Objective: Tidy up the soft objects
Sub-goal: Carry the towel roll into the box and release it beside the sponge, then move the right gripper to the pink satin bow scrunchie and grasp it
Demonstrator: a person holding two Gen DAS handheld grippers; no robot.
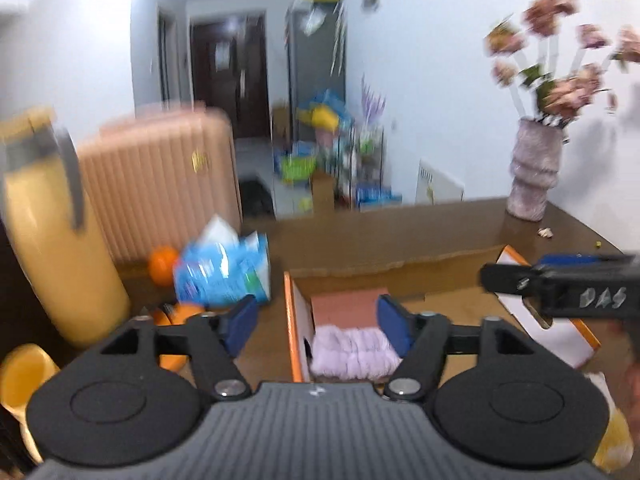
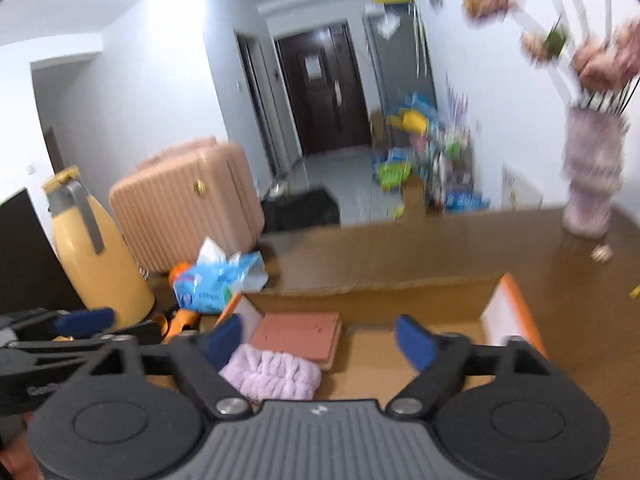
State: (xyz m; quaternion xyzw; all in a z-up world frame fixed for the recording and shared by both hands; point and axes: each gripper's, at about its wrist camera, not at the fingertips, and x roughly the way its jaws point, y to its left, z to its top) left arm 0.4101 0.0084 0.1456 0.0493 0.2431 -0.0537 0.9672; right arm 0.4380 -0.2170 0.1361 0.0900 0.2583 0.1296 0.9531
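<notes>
I have both hand-held grippers above the open cardboard box (image 2: 504, 304) on the desk (image 2: 440, 248), the left hand-held gripper (image 1: 316, 320) and the right hand-held gripper (image 2: 316, 340) each with fingers apart and holding nothing. The fluffy lilac cloth (image 2: 276, 372) lies inside the box at its left end, touching a folded pink cloth (image 2: 298, 336) behind it. I judge it light and squashy; I would pinch a thick fold at its middle.

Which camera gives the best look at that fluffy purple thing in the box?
The right wrist view: the purple cloth lies nearly whole inside the box, before the pink pad. In the left wrist view, the left claw finger covers its right end.
</notes>
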